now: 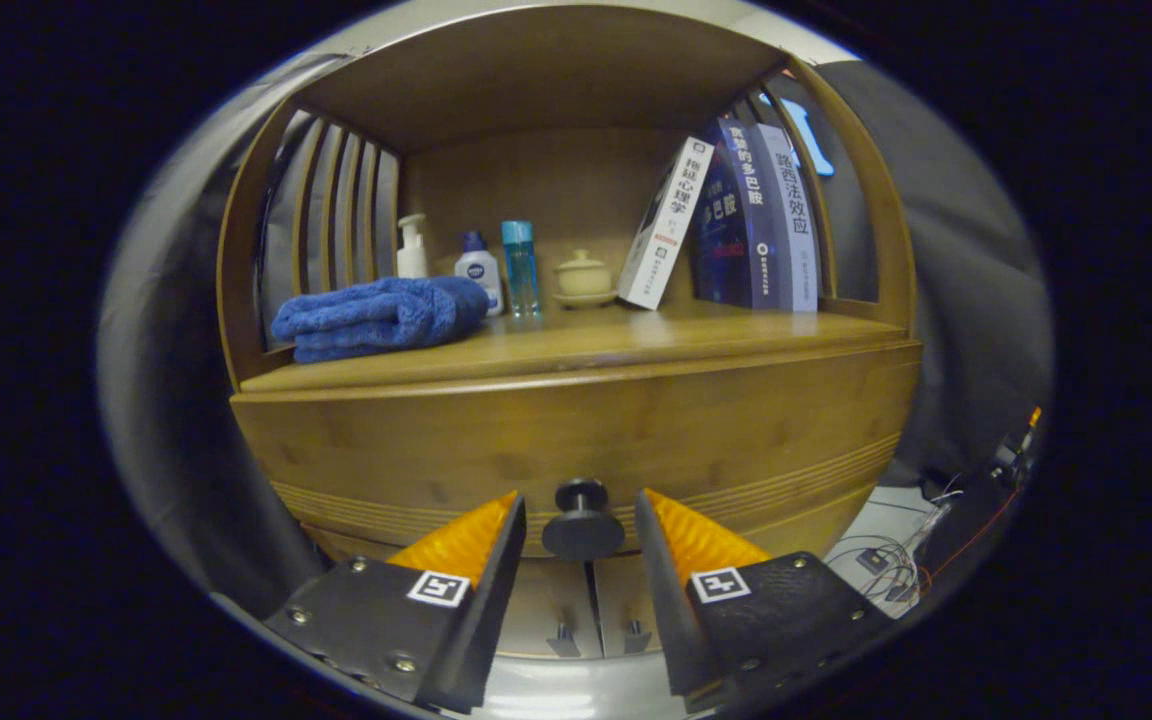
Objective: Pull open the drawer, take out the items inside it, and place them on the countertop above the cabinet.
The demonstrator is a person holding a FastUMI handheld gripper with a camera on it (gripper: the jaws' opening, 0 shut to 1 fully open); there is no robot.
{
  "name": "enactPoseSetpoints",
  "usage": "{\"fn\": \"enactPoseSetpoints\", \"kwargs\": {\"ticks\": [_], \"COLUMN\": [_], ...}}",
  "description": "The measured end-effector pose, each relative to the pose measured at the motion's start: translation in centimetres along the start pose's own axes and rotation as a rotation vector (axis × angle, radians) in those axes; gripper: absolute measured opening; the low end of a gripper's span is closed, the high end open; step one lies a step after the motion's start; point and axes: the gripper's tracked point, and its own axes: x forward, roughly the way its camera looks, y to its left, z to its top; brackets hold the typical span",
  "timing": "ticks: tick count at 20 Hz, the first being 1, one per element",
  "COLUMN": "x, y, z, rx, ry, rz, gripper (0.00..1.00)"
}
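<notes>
Dark round drawer knob [581,520] sits between fingers of gripper [581,512], jaws spread, untouched. Wooden drawer front [576,440] closed. Above, countertop [636,340]: folded blue towel [376,317], pump bottle [412,248], two bottles, lidded cup [584,276], leaning books [726,225].

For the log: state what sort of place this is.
Likely a mock home corner in a recording booth: a wooden cabinet holding a folded towel, toiletry bottles and books. The open gripper flanks the drawer knob.

Dim warm light, sharp centre, strong fisheye bending, dark blurred rim
</notes>
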Motion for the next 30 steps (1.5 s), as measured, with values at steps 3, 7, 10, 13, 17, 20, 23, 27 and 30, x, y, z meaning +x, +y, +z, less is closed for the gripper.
{"fn": "enactPoseSetpoints", "kwargs": {"ticks": [3,7,10,13,17,20,23,27,30], "x": [1.3,1.5,1.6,1.4,0.9,-1.5,-3.5,-6.8,-8.8], "y": [0.2,0.0,0.0,0.1,0.0,0.0,-0.4,-0.5,-0.8], "z": [-0.8,-0.9,-1.2,-1.2,-1.2,-1.7,-2.1,-2.8,-3.2], "rx": [-0.002,-0.030,0.007,0.015,0.005,0.023,0.025,0.026,0.013], "ry": [0.045,0.057,0.065,0.072,0.085,0.071,0.073,0.072,0.067], "rz": [0.007,-0.005,-0.016,-0.019,0.002,-0.009,-0.037,-0.080,-0.090], "gripper": [0.66,0.46,0.41,0.33,0.34,0.33,0.33,0.33,0.34]}}
